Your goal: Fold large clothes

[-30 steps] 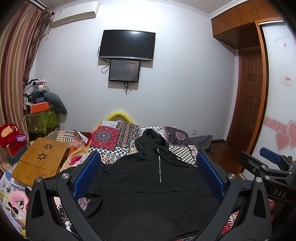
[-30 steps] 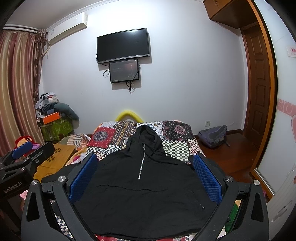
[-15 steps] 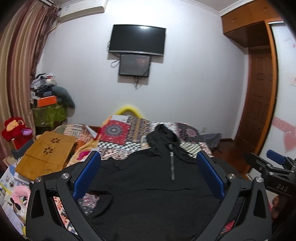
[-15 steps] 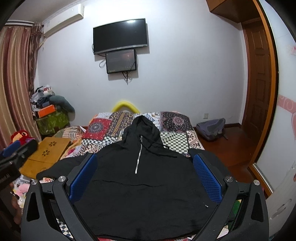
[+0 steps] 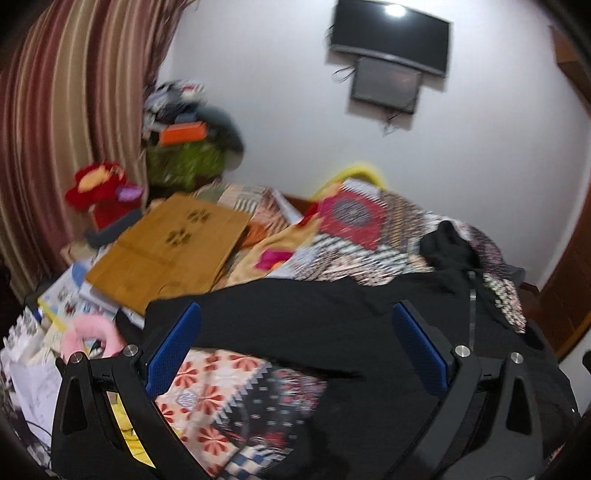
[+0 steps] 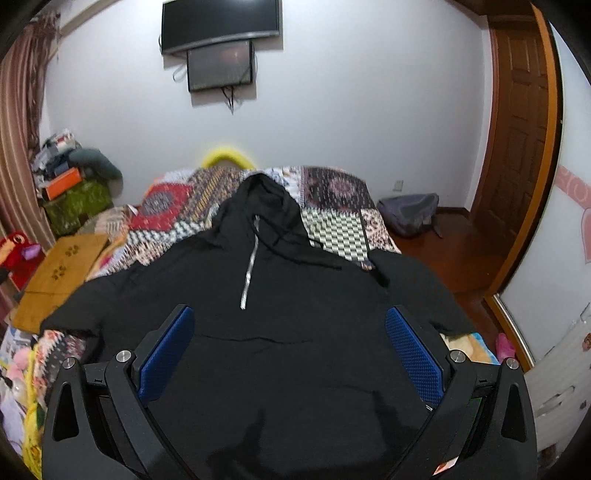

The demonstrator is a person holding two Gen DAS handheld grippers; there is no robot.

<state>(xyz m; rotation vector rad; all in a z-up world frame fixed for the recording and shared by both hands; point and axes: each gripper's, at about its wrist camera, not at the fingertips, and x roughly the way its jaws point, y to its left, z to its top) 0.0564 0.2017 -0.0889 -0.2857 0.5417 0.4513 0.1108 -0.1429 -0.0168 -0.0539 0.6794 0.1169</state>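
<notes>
A black hoodie (image 6: 280,332) with a short silver zip lies flat, front up, on a patchwork bed cover (image 6: 332,225), hood toward the far wall, sleeves spread to both sides. My right gripper (image 6: 290,345) is open and empty, hovering over the hoodie's lower body. My left gripper (image 5: 295,350) is open and empty, above the hoodie's left sleeve (image 5: 280,310) and the bed's left part; the hoodie (image 5: 424,332) runs off to the right in this blurred view.
A wooden lap desk (image 5: 166,247) and books lie left of the bed, with a red plush toy (image 5: 99,192) by the striped curtain. A grey backpack (image 6: 410,214) sits on the floor at right, near a wooden door (image 6: 517,122). A TV (image 6: 221,22) hangs on the far wall.
My left gripper has swung left and down toward the left sleeve, blurring its view. My right gripper has come lower and closer over the hoodie. The hoodie has not moved.
</notes>
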